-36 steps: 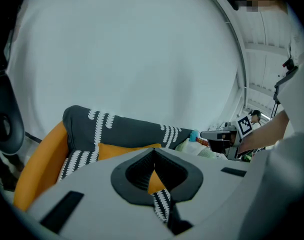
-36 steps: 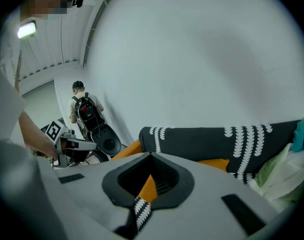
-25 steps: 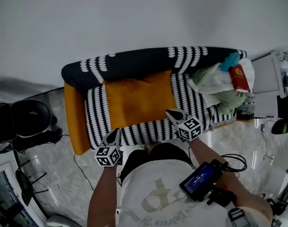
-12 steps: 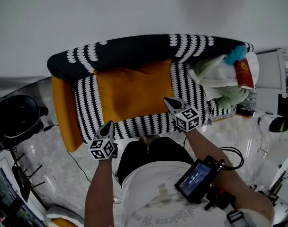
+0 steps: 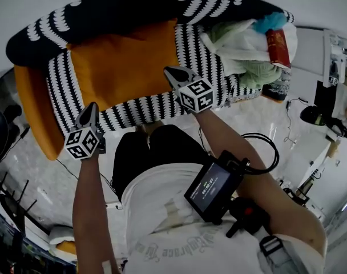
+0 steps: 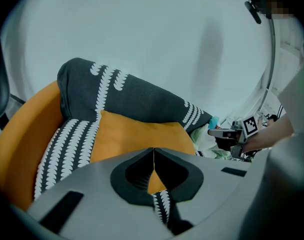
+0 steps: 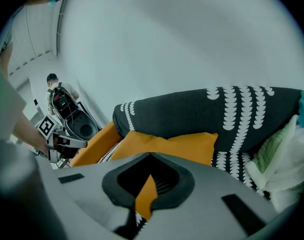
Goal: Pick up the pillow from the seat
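Note:
An orange pillow [image 5: 125, 64] leans against the backrest of a black-and-white patterned sofa [image 5: 122, 7], filling the middle of the seat; it also shows as the pillow [image 6: 137, 134] and the pillow [image 7: 179, 144] in the two gripper views. My left gripper [image 5: 89, 111] hovers at the seat's front edge, left of the pillow, jaws shut and empty. My right gripper [image 5: 172, 73] hangs over the pillow's right lower corner, also shut with nothing in it. Neither touches the pillow that I can see.
The sofa's orange left armrest [image 5: 33, 107] curves outward. A heap of pale clothes [image 5: 242, 50] with a red book [image 5: 276, 41] fills the sofa's right end. A cable [image 5: 259, 153] and white furniture [image 5: 333, 56] lie to the right on the glossy floor.
Both grippers and the view have moved closer to the sofa; the right gripper now reaches over the pillow's corner, the left one nears the seat edge. Both stay shut.

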`<move>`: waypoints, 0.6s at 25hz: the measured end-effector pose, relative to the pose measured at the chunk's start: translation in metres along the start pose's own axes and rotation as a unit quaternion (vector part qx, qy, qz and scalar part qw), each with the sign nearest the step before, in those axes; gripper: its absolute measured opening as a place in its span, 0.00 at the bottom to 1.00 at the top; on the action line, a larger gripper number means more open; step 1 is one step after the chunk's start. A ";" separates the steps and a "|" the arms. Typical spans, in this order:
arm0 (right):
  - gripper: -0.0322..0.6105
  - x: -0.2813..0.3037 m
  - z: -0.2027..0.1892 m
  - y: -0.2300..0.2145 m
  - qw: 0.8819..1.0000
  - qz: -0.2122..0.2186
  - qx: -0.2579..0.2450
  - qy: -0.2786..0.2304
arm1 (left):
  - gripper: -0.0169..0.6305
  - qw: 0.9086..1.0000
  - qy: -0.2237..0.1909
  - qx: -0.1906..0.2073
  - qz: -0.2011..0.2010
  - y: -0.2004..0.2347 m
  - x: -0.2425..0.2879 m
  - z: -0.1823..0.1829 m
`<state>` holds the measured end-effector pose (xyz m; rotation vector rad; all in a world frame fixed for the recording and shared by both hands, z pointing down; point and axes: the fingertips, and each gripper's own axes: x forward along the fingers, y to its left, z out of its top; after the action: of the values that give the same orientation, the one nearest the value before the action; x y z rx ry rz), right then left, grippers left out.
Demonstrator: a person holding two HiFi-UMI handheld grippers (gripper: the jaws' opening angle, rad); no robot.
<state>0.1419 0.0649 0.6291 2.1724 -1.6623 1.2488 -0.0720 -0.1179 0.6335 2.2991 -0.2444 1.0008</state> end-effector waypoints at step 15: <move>0.07 0.026 -0.034 -0.038 0.999 -0.031 0.028 0.019 | 0.05 0.998 0.035 0.014 0.050 0.038 0.047 -0.008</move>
<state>0.1575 0.0787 0.6821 2.1995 -1.5510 1.3281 -0.0588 -0.1394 0.6892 2.2923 -0.3221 1.1393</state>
